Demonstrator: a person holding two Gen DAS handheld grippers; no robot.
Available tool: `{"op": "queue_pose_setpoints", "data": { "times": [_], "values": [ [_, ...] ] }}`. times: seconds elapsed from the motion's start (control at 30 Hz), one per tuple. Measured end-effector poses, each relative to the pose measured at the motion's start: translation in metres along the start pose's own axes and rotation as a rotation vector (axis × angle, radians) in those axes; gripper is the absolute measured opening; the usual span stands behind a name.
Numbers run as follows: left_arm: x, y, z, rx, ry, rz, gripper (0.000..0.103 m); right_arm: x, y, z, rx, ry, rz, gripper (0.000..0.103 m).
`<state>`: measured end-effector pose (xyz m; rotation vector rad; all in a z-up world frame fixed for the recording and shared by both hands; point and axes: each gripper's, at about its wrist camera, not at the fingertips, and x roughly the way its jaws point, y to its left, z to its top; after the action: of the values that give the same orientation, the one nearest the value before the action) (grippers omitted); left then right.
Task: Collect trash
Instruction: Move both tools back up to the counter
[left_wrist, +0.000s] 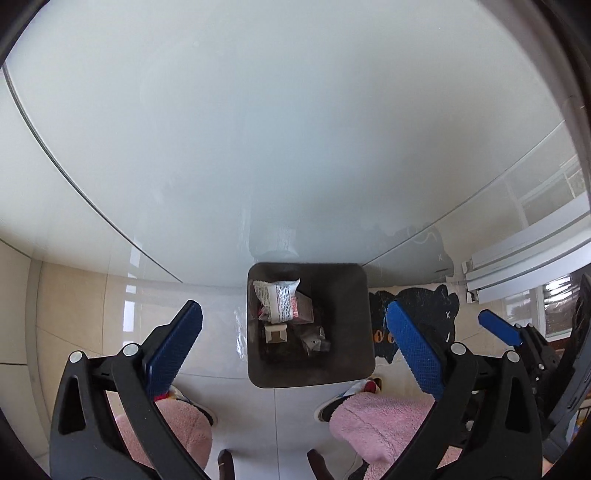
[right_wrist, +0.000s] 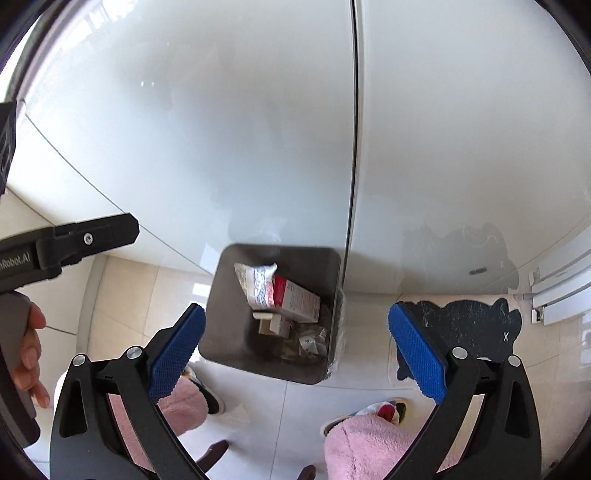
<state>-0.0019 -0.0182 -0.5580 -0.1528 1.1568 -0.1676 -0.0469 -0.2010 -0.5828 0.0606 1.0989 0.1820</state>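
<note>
A dark square trash bin (left_wrist: 347, 295) (right_wrist: 221, 295) stands on the floor against a white cabinet. Inside it lie a white printed wrapper (left_wrist: 277, 299) (right_wrist: 256, 282), a red-and-white carton (right_wrist: 297, 301) (left_wrist: 303, 308), a small beige box (left_wrist: 275, 332) (right_wrist: 269, 326) and crumpled clear wrappers (left_wrist: 314, 338) (right_wrist: 312, 341). My left gripper (left_wrist: 293, 350) hangs above the bin, open, nothing between its blue pads. My right gripper (right_wrist: 295, 350) is also open and empty above the bin. The right gripper's blue finger (left_wrist: 498, 328) shows at the right of the left wrist view.
A white cabinet front (left_wrist: 295, 129) (right_wrist: 461, 129) fills the background. A black cat-shaped mat (left_wrist: 417, 314) (right_wrist: 469, 332) lies right of the bin. The person's pink fuzzy trouser legs (left_wrist: 380, 421) (right_wrist: 369, 443) and slippers stand on the pale tiled floor. A hand (right_wrist: 29, 350) holds the left gripper's body (right_wrist: 74, 243).
</note>
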Motion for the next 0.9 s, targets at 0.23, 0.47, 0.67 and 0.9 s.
{"op": "queue_pose_setpoints", "data": {
  "times": [0.23,0.47,0.67,0.9],
  "values": [
    [-0.123,-0.022,0.024,0.070,-0.236,-0.024,0.095,-0.115,0.022,0.044,-0.081,-0.254,-0.007,0.100],
    [-0.209,-0.035,0.078,0.108,-0.386,-0.030,0.095,-0.203,0.031,0.095,-0.119,-0.476,-0.018,0.100],
    [-0.228,-0.029,0.145,0.078,-0.420,0.026,0.095,-0.229,0.025,0.154,-0.126,-0.532,-0.029,0.100],
    [-0.198,-0.014,0.208,0.027,-0.368,0.047,0.095,-0.197,0.023,0.220,-0.127,-0.466,-0.026,0.087]
  ]
}}
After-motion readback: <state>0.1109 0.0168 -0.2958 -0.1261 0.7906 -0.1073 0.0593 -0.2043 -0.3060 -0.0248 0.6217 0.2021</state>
